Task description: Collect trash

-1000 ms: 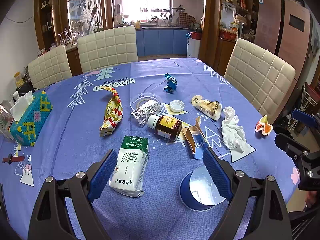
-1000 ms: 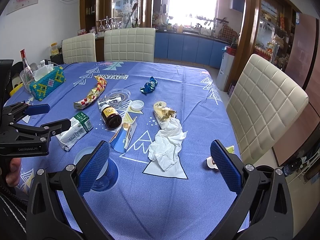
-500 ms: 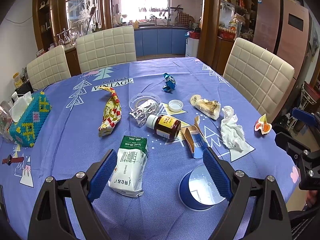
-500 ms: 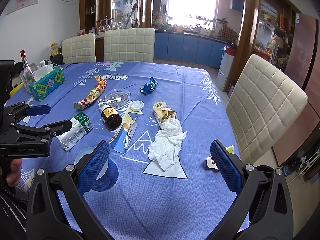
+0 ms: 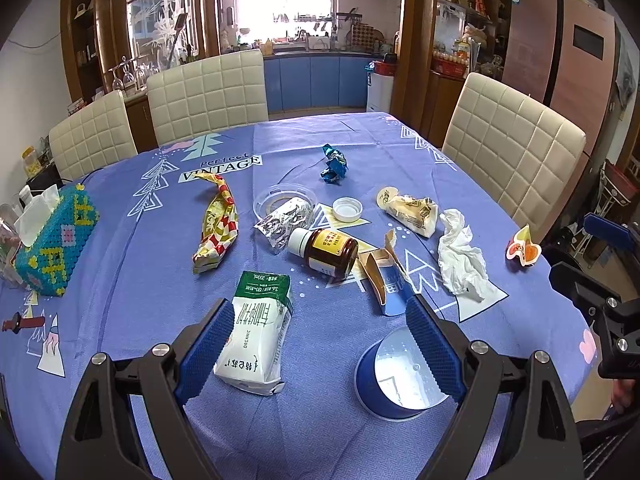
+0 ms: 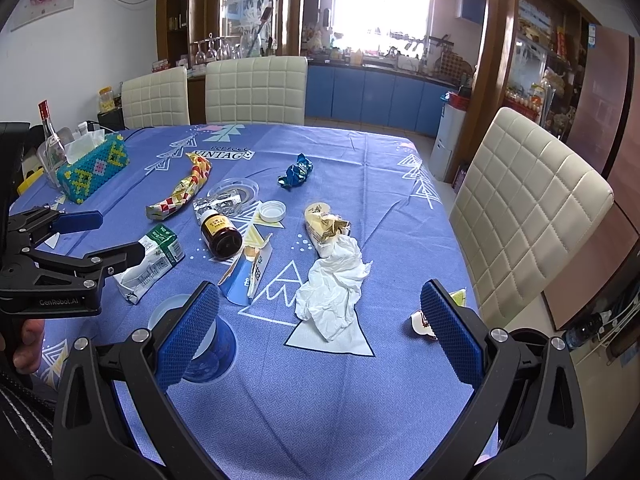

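While both tools hang above the near edge of the counter (image 5: 120, 248), neither carries anything. The left hand-held gripper (image 5: 320, 344) has its jaws spread wide, with a white and green milk carton (image 5: 256, 332) lying flat just beyond its left pad and an upturned blue paper cup (image 5: 394, 380) partly behind its right pad. The right hand-held gripper (image 6: 320, 332) is likewise spread apart and empty, over the near right part of the counter.

Trash is scattered across the middle of the counter. A brown pill bottle (image 5: 326, 252) lies on its side at the centre, its white cap (image 5: 347, 210) apart from it toward the far edge. Touching the bottle's base is a torn blue carton (image 5: 386, 284). A crumpled silver foil wrapper (image 5: 282, 222) rests against a clear plastic lid (image 5: 276, 198) beyond the bottle. A red and yellow snack wrapper (image 5: 216, 228) lies to the left of these, and a crushed blue foil wrapper (image 5: 333, 164) sits nearer the far edge. Toward the right edge lie a cream pastry wrapper (image 5: 412, 216) and, touching it in the right wrist view, a crumpled white tissue (image 5: 460, 260). A small orange jelly cup (image 5: 522, 248) sits at the right edge.

A beaded tissue box (image 5: 54, 236) stands near the left edge. Cream chairs (image 5: 208, 96) surround the counter.
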`<state>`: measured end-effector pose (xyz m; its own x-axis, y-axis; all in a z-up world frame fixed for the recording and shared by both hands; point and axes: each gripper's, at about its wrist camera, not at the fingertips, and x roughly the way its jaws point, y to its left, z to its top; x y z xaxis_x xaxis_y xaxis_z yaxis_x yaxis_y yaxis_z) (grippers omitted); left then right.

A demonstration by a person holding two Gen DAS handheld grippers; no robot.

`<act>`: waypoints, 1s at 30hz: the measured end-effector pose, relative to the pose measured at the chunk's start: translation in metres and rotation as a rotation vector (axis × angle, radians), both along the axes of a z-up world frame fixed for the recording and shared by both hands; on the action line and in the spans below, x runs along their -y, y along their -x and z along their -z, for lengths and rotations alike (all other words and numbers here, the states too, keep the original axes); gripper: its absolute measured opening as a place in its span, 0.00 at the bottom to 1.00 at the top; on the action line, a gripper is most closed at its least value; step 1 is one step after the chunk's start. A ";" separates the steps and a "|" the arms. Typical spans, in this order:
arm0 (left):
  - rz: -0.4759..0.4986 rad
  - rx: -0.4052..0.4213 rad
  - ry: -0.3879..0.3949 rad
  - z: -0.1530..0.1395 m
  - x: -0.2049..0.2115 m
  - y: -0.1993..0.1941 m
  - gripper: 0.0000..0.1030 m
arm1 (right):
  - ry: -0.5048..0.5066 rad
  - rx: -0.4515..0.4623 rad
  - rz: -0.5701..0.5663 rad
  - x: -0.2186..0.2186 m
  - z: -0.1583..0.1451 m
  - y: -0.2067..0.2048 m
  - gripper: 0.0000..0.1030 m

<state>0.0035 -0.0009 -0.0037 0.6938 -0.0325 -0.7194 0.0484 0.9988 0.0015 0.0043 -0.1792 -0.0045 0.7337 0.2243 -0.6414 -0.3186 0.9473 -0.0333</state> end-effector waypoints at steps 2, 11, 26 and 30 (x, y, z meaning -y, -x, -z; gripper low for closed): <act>0.000 -0.001 0.001 0.000 0.000 0.000 0.83 | 0.001 0.001 0.000 0.000 0.000 0.000 0.97; 0.000 -0.002 0.000 0.000 0.000 0.000 0.83 | 0.000 -0.003 0.002 0.000 0.000 0.000 0.97; -0.034 -0.043 0.032 0.013 -0.017 -0.012 0.83 | 0.000 -0.062 0.013 -0.003 0.013 -0.016 0.97; -0.062 -0.069 0.014 0.032 -0.029 -0.020 0.83 | -0.011 -0.102 0.026 -0.004 0.030 -0.031 0.97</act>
